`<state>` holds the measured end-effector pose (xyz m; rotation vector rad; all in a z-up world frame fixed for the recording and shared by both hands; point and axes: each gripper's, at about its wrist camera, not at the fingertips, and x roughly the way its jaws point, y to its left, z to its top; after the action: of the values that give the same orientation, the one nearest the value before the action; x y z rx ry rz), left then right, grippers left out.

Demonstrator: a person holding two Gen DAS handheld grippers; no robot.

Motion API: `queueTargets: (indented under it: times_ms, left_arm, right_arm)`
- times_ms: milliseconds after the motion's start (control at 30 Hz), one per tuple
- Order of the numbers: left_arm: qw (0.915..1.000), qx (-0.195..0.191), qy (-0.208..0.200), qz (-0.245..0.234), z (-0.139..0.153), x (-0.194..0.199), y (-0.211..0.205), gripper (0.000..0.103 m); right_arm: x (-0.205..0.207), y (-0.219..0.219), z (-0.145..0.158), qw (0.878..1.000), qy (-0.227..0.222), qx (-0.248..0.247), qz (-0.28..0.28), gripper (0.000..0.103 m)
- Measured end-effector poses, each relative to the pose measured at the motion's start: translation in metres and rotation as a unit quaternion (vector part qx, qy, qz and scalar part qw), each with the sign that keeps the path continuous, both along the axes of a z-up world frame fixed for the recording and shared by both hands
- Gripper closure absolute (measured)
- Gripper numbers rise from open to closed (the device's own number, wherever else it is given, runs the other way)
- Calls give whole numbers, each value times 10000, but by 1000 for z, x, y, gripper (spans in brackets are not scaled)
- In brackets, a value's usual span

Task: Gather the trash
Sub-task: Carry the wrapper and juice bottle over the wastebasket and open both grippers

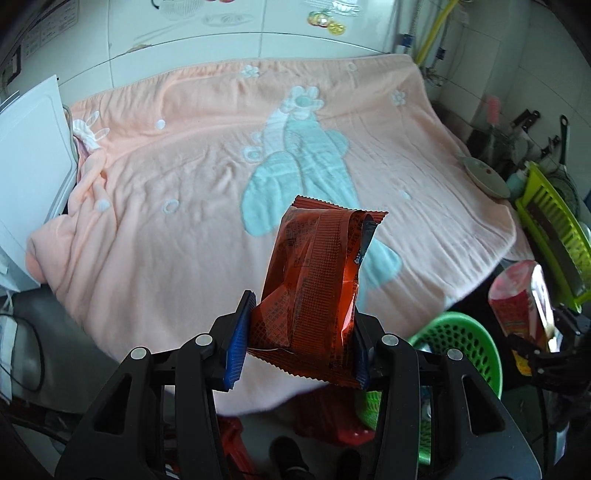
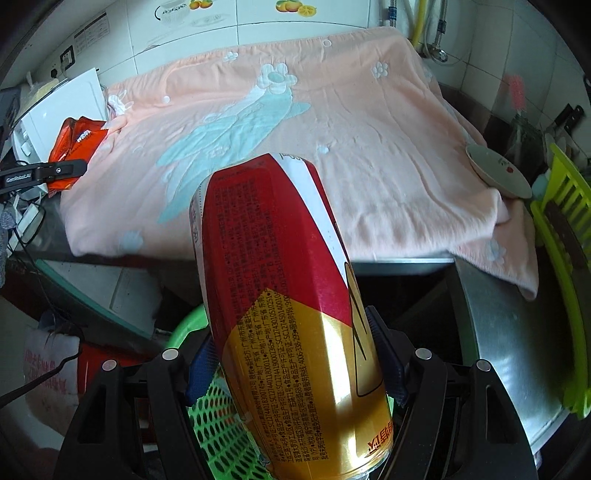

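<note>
The left gripper (image 1: 301,339) is clamped on a crumpled red snack wrapper (image 1: 317,273), its blue pads pressing the wrapper's lower part from both sides while the rest sticks up and forward past the fingertips. The right gripper (image 2: 295,365) is closed around a red and gold drink can (image 2: 291,314), held by its sides with the can leaning away from the camera and one end close to the lens.

Both pieces of trash are held in the air in front of the pink towel (image 1: 207,177), which is spread over the counter and carries a pale blue and white flower pattern. Below the can, a green perforated basket (image 2: 218,435) sits under the counter edge; from the left camera the same basket (image 1: 465,347) shows low on the right, beside the other gripper and its can (image 1: 521,299).

A shallow dish (image 2: 498,173) rests on the towel's right edge. Just beyond it stands a lime-green plastic rack (image 2: 565,236). On the towel's left stands a white appliance (image 1: 33,184). White tiles (image 2: 258,33) with fruit stickers back the counter.
</note>
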<state>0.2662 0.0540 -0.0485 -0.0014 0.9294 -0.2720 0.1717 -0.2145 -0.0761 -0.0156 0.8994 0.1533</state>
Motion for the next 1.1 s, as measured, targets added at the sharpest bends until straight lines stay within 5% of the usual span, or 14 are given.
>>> queueTargets:
  times_ms: [533,667,1100]
  left_arm:
    - [9981,-148,268,-539,-27,-89,-75,58]
    - [9968,-140,377,-689,-36,-99,-91,58]
    - [9931,-124,705,-934,-59,-112,-128,57]
  right_arm:
    - [-54,-10,-40,9989,339,302,68,30]
    - [-60,-11,-39,9991,254,322,66,23]
    - [-90,-32,-21,9992,-25,406,-26,23]
